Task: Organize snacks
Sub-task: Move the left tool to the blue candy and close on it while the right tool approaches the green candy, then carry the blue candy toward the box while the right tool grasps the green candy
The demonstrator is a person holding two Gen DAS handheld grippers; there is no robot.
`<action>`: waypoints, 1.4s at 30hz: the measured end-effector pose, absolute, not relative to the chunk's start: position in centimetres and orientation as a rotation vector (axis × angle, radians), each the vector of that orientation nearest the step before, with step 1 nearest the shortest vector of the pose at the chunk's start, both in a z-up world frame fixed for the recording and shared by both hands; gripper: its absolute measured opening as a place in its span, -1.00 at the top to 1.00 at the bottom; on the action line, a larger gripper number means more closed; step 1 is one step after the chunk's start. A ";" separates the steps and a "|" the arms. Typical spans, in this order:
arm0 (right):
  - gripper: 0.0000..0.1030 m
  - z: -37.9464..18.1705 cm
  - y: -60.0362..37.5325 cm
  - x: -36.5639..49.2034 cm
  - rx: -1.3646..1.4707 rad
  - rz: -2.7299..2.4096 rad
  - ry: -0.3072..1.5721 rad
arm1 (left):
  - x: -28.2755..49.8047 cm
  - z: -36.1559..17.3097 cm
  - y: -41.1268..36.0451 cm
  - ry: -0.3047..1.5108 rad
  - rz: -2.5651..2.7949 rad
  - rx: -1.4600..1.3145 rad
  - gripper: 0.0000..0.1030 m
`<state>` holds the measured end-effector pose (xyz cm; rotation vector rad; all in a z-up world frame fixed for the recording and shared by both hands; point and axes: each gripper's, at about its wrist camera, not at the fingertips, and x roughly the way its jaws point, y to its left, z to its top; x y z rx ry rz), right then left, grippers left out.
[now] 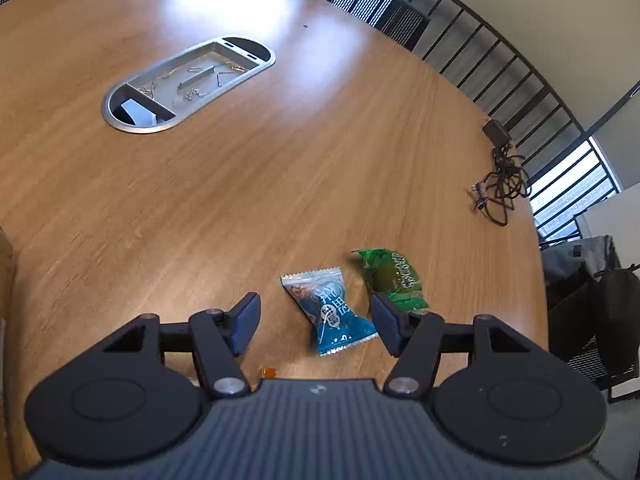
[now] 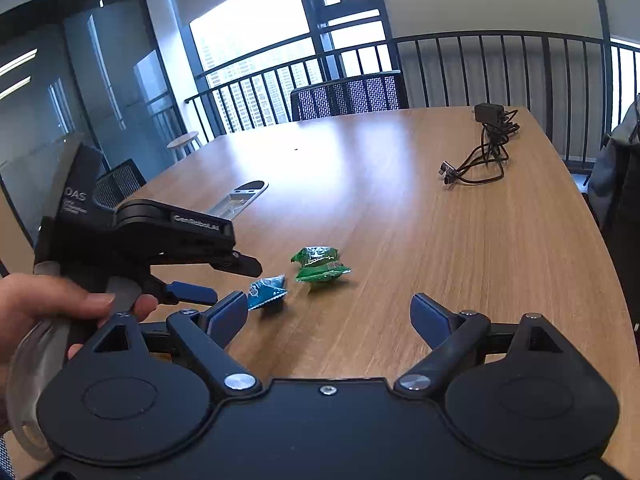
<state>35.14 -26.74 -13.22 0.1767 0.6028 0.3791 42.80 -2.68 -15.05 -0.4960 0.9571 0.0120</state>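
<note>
A blue snack packet (image 1: pixel 329 310) lies on the wooden table (image 1: pixel 240 200), with a green snack packet (image 1: pixel 394 276) just to its right. My left gripper (image 1: pixel 316 322) is open, low over the table, and the blue packet lies between its fingers toward the right one. In the right wrist view the blue packet (image 2: pixel 267 291) and the green packet (image 2: pixel 320 265) lie ahead. My right gripper (image 2: pixel 330 320) is open and empty, behind and right of the packets. The left gripper's body (image 2: pixel 160 248) shows at left, held by a hand.
A metal cable tray (image 1: pixel 188 84) is set into the table's middle. A black charger with tangled cables (image 1: pixel 500 176) lies near the right edge, also in the right wrist view (image 2: pixel 484 148). Mesh chairs (image 2: pixel 348 96) and a railing stand beyond the table. A bag hangs at right.
</note>
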 end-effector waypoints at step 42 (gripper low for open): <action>0.12 -17.7 -18.9 46.4 -0.089 0.461 0.723 | 29.0 -3.4 11.5 0.738 0.131 -0.611 0.61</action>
